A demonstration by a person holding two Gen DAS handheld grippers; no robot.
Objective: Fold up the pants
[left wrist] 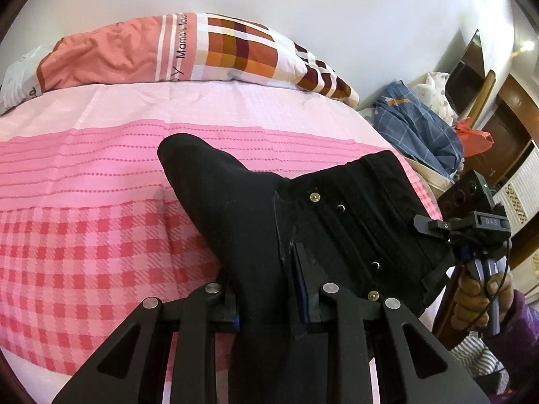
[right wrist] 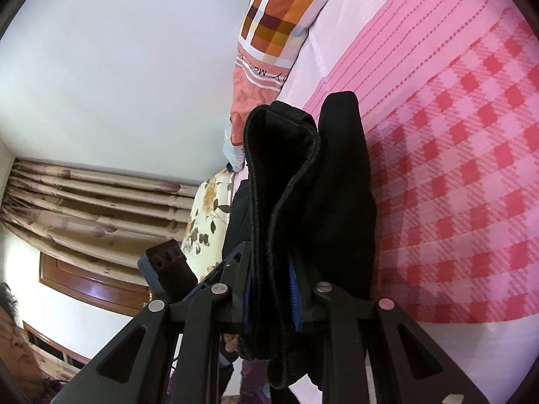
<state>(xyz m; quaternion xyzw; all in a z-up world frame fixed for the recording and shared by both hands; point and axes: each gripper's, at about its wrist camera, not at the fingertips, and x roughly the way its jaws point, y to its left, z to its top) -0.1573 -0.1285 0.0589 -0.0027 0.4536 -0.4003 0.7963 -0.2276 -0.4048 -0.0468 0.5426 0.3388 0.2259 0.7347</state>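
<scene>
The black pants [left wrist: 256, 222] hang in the air over the pink bed, stretched between both grippers. My left gripper [left wrist: 269, 306] is shut on a bunch of the black cloth near the waistband, where small metal studs show. In the left wrist view the right gripper [left wrist: 434, 235] appears at the far right, a hand around its handle, clamped on the other end of the waistband. From the right wrist view, my right gripper [right wrist: 269, 303] is shut on the folded waistband of the pants [right wrist: 303, 181], which stands up between the fingers. Part of the left gripper's body [right wrist: 168, 266] shows beyond it.
The bed [left wrist: 84, 202] has a pink checked cover. A pillow in salmon and checked cloth [left wrist: 188, 50] lies at its head. Blue and white clothes [left wrist: 417, 124] are piled on a chair past the bed's right edge. Curtains [right wrist: 84, 202] and a floral pillow [right wrist: 209, 215] lie beyond.
</scene>
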